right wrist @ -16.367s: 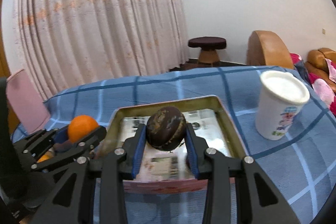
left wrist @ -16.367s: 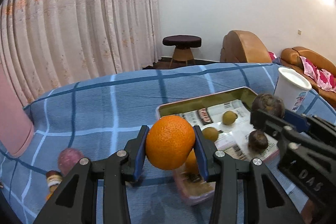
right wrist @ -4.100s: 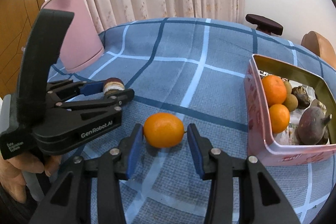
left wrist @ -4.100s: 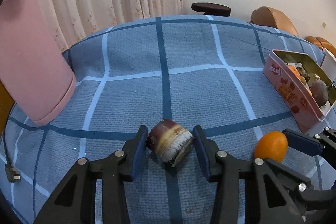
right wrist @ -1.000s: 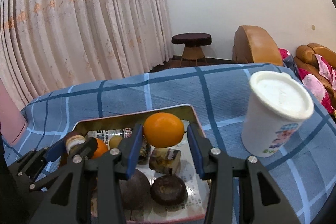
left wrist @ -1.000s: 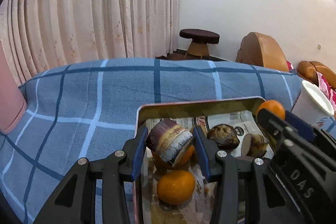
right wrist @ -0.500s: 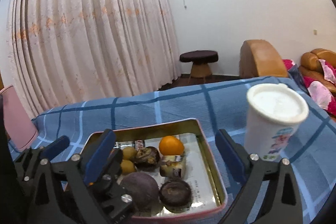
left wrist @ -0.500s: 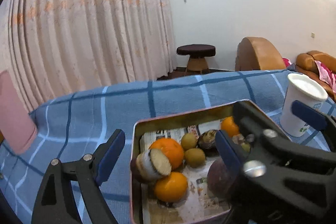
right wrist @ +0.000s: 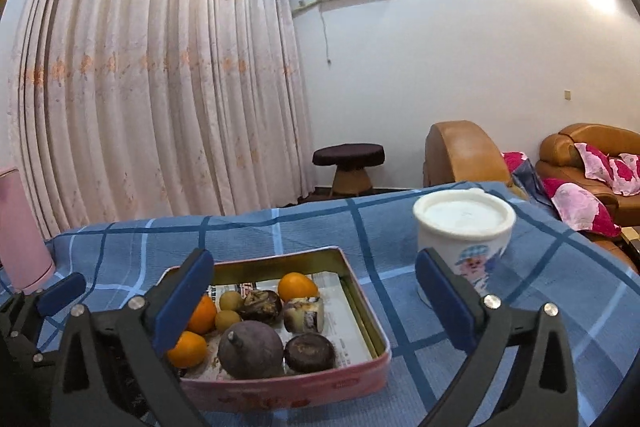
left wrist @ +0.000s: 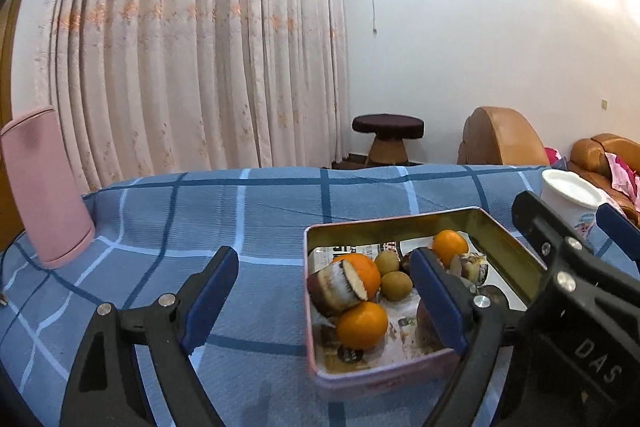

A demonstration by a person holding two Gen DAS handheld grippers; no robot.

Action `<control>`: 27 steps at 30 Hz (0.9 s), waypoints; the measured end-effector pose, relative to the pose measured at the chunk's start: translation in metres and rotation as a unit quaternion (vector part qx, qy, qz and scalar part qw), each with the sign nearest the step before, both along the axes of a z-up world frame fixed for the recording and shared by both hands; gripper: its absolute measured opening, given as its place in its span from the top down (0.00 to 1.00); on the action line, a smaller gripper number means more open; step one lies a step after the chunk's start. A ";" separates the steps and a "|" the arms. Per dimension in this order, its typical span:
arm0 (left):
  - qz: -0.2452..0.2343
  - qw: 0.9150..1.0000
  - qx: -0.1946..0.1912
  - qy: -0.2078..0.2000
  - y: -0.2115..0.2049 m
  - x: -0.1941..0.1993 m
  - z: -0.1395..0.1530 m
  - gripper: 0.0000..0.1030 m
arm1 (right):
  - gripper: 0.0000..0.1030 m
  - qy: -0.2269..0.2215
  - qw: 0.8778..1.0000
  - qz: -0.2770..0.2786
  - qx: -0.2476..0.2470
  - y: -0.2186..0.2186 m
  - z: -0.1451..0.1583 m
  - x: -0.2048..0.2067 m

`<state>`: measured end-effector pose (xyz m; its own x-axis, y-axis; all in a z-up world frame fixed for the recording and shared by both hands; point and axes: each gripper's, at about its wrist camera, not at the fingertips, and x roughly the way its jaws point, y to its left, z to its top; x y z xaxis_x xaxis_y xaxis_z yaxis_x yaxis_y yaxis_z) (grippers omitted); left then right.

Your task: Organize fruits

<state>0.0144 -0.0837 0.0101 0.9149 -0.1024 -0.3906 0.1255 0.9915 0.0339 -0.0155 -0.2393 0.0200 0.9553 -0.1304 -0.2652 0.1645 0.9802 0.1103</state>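
Left wrist view shows the left gripper (left wrist: pixel 324 293) with its fingers spread wide apart and nothing between them, held above the blue checked cloth of the counter (left wrist: pixel 248 219) at the near left edge of the tin (left wrist: pixel 496 227). Right wrist view shows the right gripper (right wrist: pixel 316 297) likewise spread and empty, raised over the same tin (right wrist: pixel 360 291).

All fruit in sight lies inside the tin; none is seen loose on the cloth, so the sorting appears complete or nearly so.

Risks, as judged:
- The cut purple piece (left wrist: pixel 336 287) rests tilted against an orange (left wrist: pixel 362 319) close to the left wall. A knock to the tin could roll it out.
- Both grippers hang close to the rim. A careless pull-back could catch the thin wall and drag the tin across the cloth.
- The white lidded cup (right wrist: pixel 464 227) stands just beside the right gripper's outer finger and looks tall enough to tip if struck.

Materials and shapes:
- Tin: rectangular, thin metal, pink outside, brassy inside, lined with printed paper.
- Oranges: round, glossy. Small brown-green fruits (left wrist: pixel 394 285): oval, matt.
- Large purple fruit (right wrist: pixel 250 349): rounded, dull-skinned, stemmed.
- Cloth: ribbed and soft, likely grippy.
- Gripper pads: blue, rubbery.
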 end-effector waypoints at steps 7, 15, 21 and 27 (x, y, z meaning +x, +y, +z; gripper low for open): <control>-0.002 1.000 0.004 -0.021 0.006 -0.022 0.000 0.14 | 0.00 -0.014 1.000 -0.008 -0.005 0.004 0.001 -0.022; 0.002 0.999 -0.004 -0.032 0.012 -0.038 0.000 0.14 | 0.00 -0.030 0.999 -0.017 -0.002 0.007 0.003 -0.039; 0.004 1.000 -0.002 -0.030 0.014 -0.040 -0.001 0.14 | 0.00 -0.031 0.999 -0.021 -0.003 0.007 0.004 -0.041; 0.005 1.000 0.001 -0.027 0.012 -0.038 0.000 0.14 | 0.00 -0.031 0.999 -0.021 -0.003 0.007 0.003 -0.041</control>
